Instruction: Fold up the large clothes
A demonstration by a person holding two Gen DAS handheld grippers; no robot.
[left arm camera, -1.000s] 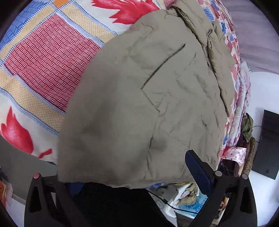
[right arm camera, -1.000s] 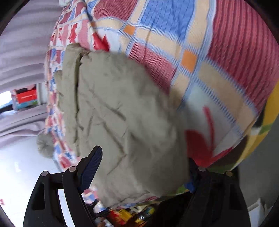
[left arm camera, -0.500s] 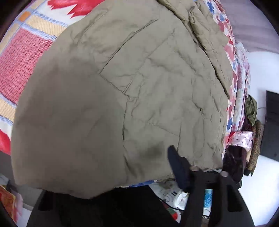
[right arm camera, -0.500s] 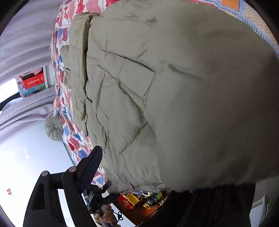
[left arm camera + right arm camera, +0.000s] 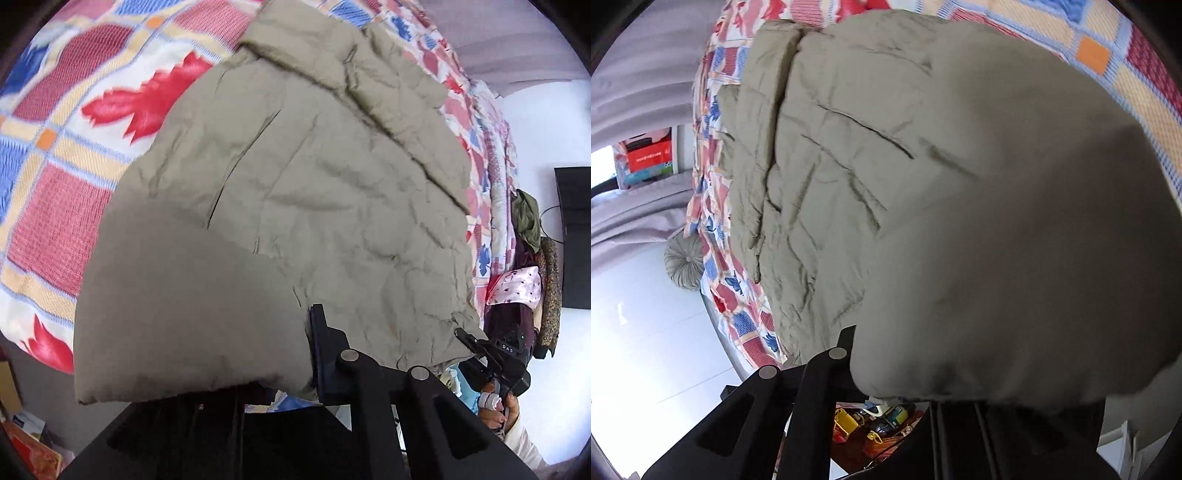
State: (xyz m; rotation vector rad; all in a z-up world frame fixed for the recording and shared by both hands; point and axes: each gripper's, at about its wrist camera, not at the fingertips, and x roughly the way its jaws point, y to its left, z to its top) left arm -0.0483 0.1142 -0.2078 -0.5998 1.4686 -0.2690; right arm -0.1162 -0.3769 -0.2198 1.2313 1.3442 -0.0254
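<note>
The olive-khaki padded jacket (image 5: 314, 192) is lying spread across the bed, on top of a patchwork bedspread (image 5: 74, 129) printed in red, blue, cream and orange squares with red leaf shapes. Its fabric is matte, finely wrinkled and quilted, with long stitched seams and a slanted dark slit like a pocket opening running across the panel. Along the side of the jacket farthest from the bedspread's big red leaf, a narrower doubled band of the same cloth is lying folded over the body. The hem nearest both cameras is hanging past the edge of the bedspread and bulging up in shadow.

The left claw (image 5: 295, 354) is closing on that near hem; one dark finger is pressing against the cloth, and the other is hidden behind the fold. The right claw (image 5: 864, 354) is closing too, on the jacket's (image 5: 923, 184) other near corner, with padded cloth bunched over it and only one finger showing. In the left view, the right claw is also showing past the jacket's corner, with a hand (image 5: 498, 410) gripping its handle.
</note>
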